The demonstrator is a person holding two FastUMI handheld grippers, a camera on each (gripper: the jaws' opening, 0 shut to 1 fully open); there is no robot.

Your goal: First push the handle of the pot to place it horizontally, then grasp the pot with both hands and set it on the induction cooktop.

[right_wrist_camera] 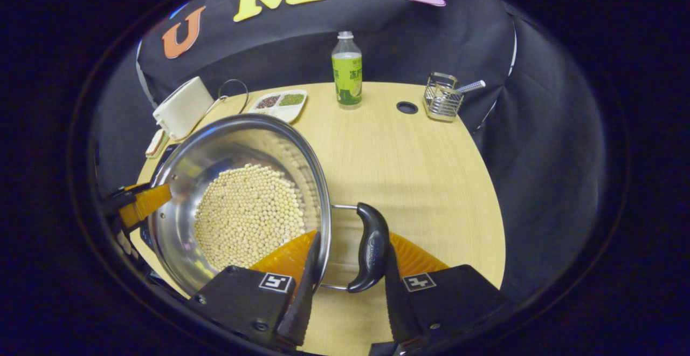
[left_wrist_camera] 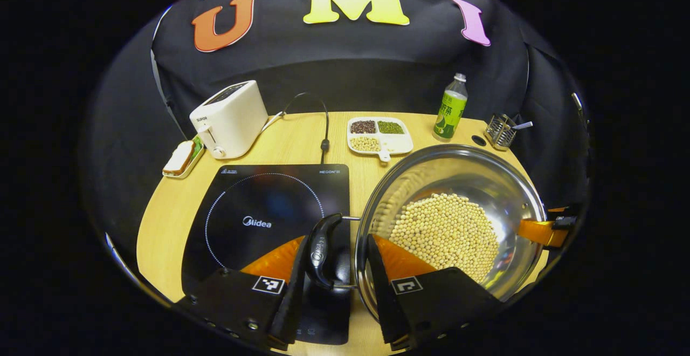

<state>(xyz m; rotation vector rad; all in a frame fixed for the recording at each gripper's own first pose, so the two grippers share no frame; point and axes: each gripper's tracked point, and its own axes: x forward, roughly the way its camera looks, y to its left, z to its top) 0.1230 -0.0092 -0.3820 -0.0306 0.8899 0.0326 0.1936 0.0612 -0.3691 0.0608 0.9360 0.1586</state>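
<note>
Steel pot holds pale beans; tray holds grains.

Pot: polished shiny metal; handles glossy black, probably plastic. Cooktop left of pot: glossy black glass. Table: matt wood-grain.

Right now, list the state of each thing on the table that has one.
pot: uncovered, holding pale beans, beside the cooktop.
left handle: between the left tongs.
right handle: between the right tongs.
induction cooktop: bare.
bottle: upright, capped.
sectioned dish: three compartments filled.
</note>
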